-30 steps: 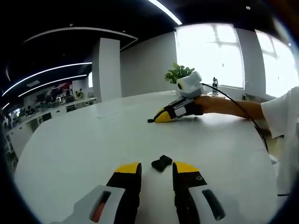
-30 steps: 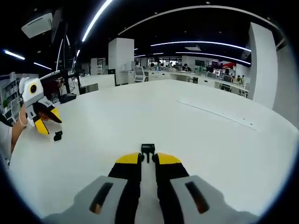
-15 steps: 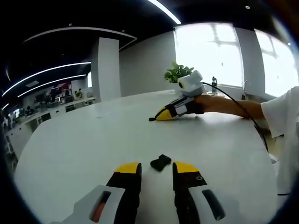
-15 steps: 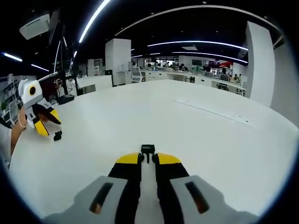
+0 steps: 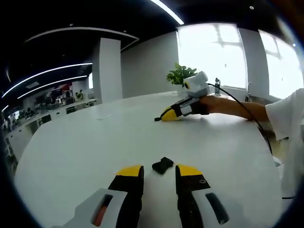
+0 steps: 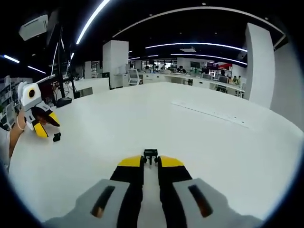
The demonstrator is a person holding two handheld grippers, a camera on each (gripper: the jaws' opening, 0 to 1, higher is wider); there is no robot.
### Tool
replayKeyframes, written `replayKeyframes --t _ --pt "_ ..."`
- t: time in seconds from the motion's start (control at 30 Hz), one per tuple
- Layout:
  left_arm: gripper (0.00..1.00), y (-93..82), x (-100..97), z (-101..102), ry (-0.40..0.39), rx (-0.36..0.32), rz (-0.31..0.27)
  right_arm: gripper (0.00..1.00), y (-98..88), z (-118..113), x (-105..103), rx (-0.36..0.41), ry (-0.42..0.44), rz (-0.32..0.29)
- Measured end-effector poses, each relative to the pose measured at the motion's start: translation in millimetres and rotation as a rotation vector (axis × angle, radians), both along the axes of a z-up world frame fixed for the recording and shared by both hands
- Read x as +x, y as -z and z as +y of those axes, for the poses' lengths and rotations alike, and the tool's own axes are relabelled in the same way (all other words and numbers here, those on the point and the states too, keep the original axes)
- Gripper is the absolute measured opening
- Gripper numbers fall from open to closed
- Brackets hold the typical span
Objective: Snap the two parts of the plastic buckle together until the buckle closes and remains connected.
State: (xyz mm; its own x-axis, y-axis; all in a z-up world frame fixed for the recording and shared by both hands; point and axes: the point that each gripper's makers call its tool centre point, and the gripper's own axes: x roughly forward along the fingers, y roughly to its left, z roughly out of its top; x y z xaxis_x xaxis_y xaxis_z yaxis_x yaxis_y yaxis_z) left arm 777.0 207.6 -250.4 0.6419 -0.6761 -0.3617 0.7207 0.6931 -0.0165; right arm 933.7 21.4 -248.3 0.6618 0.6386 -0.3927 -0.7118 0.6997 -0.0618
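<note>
One black buckle part point(image 5: 162, 165) lies on the white table point(image 5: 85, 147) just beyond my left gripper point(image 5: 159, 172), whose yellow-tipped jaws stand open on either side of it, not touching. The other black buckle part point(image 6: 150, 154) sticks out from the tips of my right gripper point(image 6: 150, 161), which is shut on it. In the left gripper view the right gripper point(image 5: 167, 115) is far across the table, held by a person's hand, with its buckle part point(image 5: 157, 118) at the tip. In the right gripper view the left gripper point(image 6: 43, 125) hovers over the lying part point(image 6: 56, 137).
A flat clear strip point(image 6: 209, 113) lies on the table point(image 6: 142, 118) farther out. A potted plant point(image 5: 180, 75) and a bottle point(image 5: 217, 87) stand at the far edge. The person's arm point(image 5: 232, 107), a sleeve and a black cable run along the right side.
The right gripper with its buckle part has risen slightly and drifted a little to the right in the left gripper view. The left gripper and the lying part stay put.
</note>
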Motion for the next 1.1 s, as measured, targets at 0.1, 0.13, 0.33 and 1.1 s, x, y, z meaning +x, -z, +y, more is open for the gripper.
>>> replayKeyframes --t 0.1,0.13,0.33,1.1 --pt "0.26 -0.1 -0.3 0.0 0.001 -0.002 0.000 0.01 -4.4 -6.3 0.1 0.022 0.020 -0.016" --pt "0.26 0.0 -0.7 -0.1 0.001 -0.003 0.000 0.01 -3.9 -7.8 0.4 0.027 0.033 -0.010" --pt "0.26 0.6 -1.1 -0.7 0.003 -0.002 0.001 0.02 -1.8 -10.3 -3.4 0.015 0.041 -0.005" --pt "0.26 0.9 -0.8 0.4 0.004 -0.011 0.007 0.27 0.7 -1.7 2.2 0.025 0.024 -0.002"
